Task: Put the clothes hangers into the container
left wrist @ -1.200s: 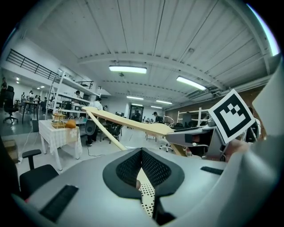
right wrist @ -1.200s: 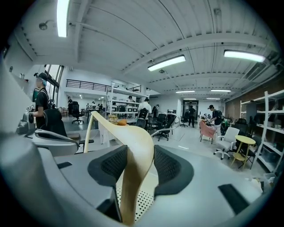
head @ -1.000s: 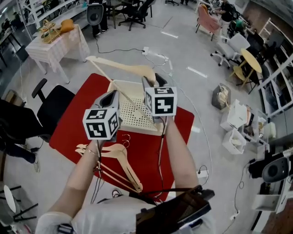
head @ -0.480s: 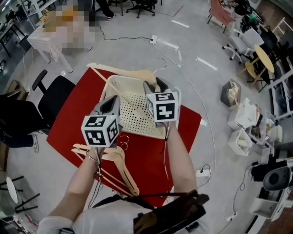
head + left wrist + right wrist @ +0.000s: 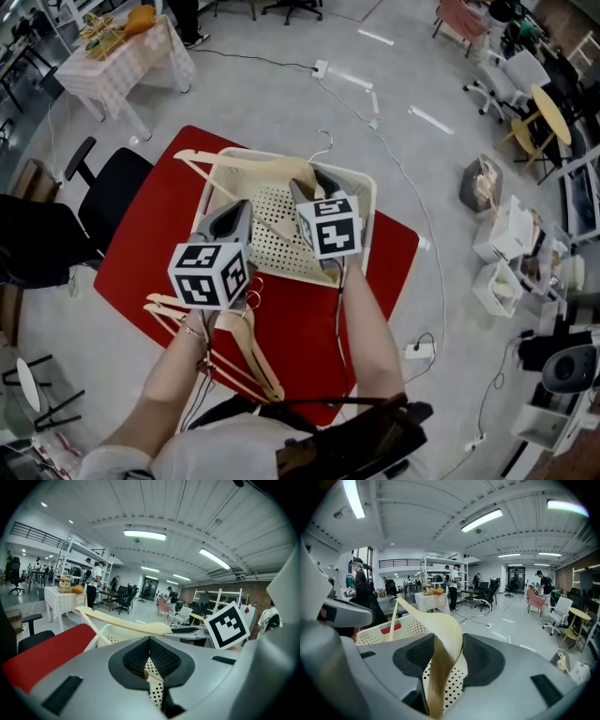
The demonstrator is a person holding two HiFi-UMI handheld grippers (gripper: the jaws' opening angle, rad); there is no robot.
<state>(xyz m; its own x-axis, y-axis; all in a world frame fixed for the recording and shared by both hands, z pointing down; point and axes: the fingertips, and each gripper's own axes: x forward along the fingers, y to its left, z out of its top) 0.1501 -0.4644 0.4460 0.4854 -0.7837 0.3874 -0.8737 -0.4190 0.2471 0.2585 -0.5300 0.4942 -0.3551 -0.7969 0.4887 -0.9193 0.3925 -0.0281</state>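
Note:
A pale wooden hanger (image 5: 253, 164) hangs over the white perforated basket (image 5: 366, 202), which stands on a red mat (image 5: 309, 309). My right gripper (image 5: 305, 183) is shut on the hanger's broad shoulder (image 5: 440, 630) near the hook. Further left, my left gripper (image 5: 239, 208) is shut on the hanger's thin lower bar, whose rod end shows in the pinch (image 5: 146, 673). The left gripper view has the hanger's arm (image 5: 126, 626) crossing above the basket rim (image 5: 101, 634). Several more wooden hangers (image 5: 234, 337) lie on the mat near me, under my left arm.
A black office chair (image 5: 112, 202) stands left of the mat. A cloth-covered table (image 5: 122, 66) is at the far left. Cables (image 5: 375, 103) run over the grey floor behind the basket. White boxes and bags (image 5: 506, 253) sit at the right.
The hanger, held by both grippers, has come from beyond the basket's far rim to above the inside of the basket. Both grippers stayed shut.

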